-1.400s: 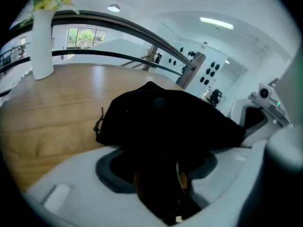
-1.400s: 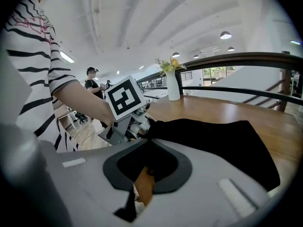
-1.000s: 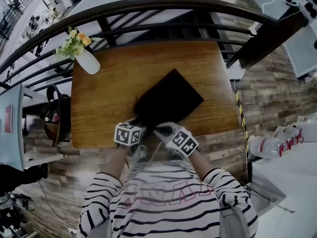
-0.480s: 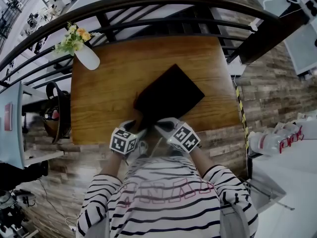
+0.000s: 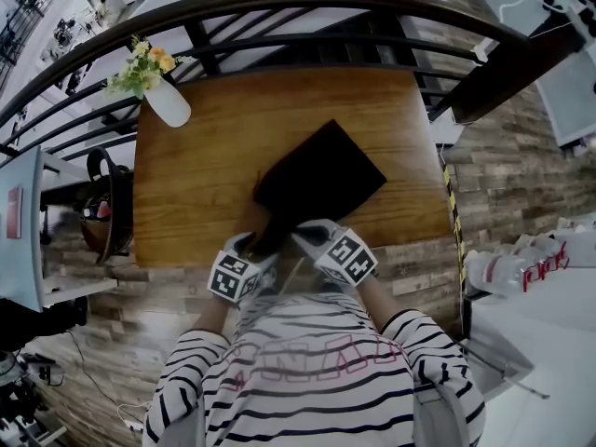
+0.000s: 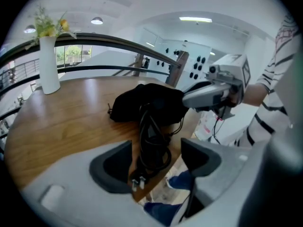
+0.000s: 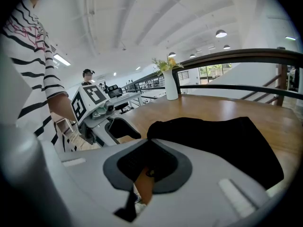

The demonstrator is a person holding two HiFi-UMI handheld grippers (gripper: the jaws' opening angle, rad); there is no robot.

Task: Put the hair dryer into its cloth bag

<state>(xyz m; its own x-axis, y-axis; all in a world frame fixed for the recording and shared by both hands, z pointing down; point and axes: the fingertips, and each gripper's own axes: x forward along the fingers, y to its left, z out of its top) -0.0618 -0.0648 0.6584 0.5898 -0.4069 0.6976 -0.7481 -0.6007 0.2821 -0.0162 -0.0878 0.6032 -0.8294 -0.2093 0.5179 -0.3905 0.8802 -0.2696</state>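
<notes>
While right claw pinches cloth bag, left claw gapes astride dryer cord.

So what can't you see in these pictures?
- Hair dryer: no view shows its body. The black cloth bag covers it, and only the cord and plug stick out.
- Head view: the jaws of the left gripper and right gripper are hidden under the grippers' own bodies.
- Right gripper view: the gripper's body covers the bag's near edge.
</notes>
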